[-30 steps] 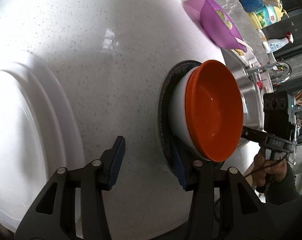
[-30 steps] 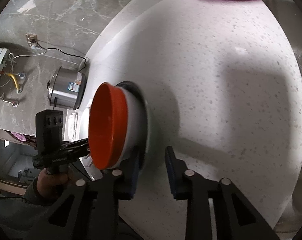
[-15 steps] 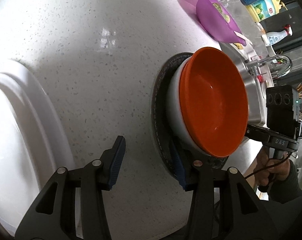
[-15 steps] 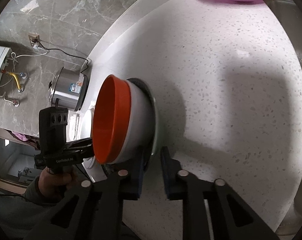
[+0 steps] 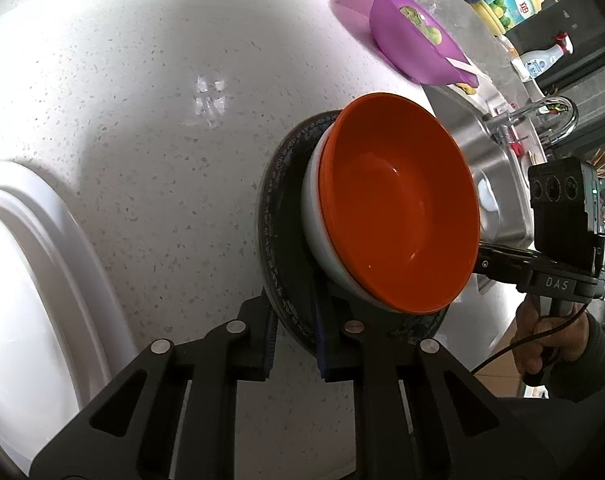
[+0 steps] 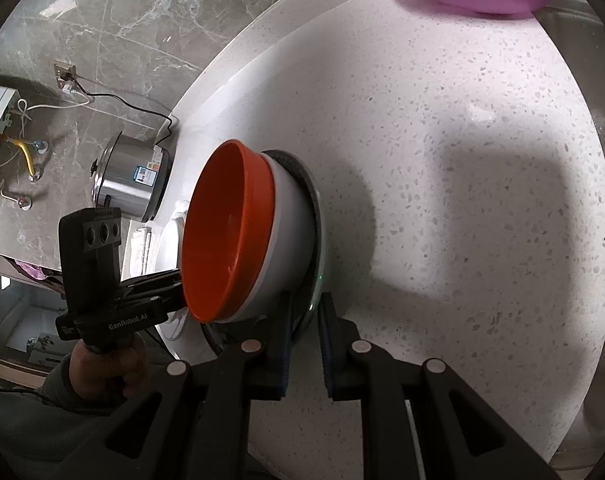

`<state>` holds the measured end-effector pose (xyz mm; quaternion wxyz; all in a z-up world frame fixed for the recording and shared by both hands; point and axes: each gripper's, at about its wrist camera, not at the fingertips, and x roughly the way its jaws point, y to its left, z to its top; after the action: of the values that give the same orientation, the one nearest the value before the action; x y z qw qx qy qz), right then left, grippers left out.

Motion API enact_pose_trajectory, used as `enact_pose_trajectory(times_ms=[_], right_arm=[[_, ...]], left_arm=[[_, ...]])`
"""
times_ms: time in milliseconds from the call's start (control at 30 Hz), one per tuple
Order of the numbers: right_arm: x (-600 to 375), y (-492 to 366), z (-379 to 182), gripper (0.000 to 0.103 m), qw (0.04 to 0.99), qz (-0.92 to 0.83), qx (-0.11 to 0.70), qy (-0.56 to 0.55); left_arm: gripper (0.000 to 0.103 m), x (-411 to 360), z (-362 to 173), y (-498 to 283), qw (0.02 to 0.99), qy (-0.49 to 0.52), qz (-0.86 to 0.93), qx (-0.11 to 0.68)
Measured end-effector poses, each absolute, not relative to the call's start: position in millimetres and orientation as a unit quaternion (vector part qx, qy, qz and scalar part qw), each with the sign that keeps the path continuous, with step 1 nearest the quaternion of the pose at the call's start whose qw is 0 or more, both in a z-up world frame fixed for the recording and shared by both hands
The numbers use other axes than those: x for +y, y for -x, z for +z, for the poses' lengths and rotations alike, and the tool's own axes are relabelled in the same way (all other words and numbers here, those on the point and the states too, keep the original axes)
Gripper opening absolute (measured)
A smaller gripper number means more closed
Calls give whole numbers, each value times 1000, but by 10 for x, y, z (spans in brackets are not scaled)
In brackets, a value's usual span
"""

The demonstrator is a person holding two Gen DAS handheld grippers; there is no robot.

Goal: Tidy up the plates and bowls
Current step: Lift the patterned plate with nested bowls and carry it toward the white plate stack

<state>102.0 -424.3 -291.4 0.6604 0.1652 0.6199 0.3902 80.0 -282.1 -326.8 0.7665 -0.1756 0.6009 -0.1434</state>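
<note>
An orange bowl (image 5: pixel 398 216) sits nested in a white bowl (image 5: pixel 314 216), and both stand on a dark plate (image 5: pixel 274 208) on the white speckled counter. My left gripper (image 5: pixel 293 344) is shut on the near rim of the dark plate. My right gripper (image 6: pixel 305 344) is shut on the opposite rim of the same plate (image 6: pixel 316 216), with the orange bowl (image 6: pixel 222 240) and white bowl (image 6: pixel 290 232) stacked on it. Each gripper shows in the other's view, at the far side of the stack.
A large white plate (image 5: pixel 30 280) lies at the left. A purple bowl (image 5: pixel 414 52) stands at the counter's far end beside a steel sink (image 5: pixel 490 152) with a tap. A steel rice cooker (image 6: pixel 130 180) stands by the wall. Bottles stand behind the sink.
My left gripper has closed from wide open onto the dark plate's rim. My right gripper has narrowed onto the opposite rim. The stack appears nearer in both views.
</note>
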Motion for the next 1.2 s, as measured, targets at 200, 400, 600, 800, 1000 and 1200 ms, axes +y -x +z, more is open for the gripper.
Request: enact_pose_trajectory(times_ms=[200,400,600,800,1000,1200], right_arm=[[-4213,-994,-2893,15,669,384,617,-155],[-4211,-974,-2868,14,674,378,616,-156],[-4217,-980,-2802,14,677,378,613,-154],[-4173,-993,-2645,14,677,387,607,-149],[-4039,-978,-2419,14,676,410,596,-141],[-3731,-886,-2133,14,679,429,582,-129]], left_arm=[[13,-2797,-3273,-761,768,171,-144,600],[13,-2792,-3227,-750,773,168,-145,594],[13,-2764,-3110,-715,779,171,-140,587],[13,-2689,-2907,-631,787,178,-127,577],[13,-2516,-2615,-472,799,188,-106,561],[12,-2174,-2337,-274,811,200,-93,543]])
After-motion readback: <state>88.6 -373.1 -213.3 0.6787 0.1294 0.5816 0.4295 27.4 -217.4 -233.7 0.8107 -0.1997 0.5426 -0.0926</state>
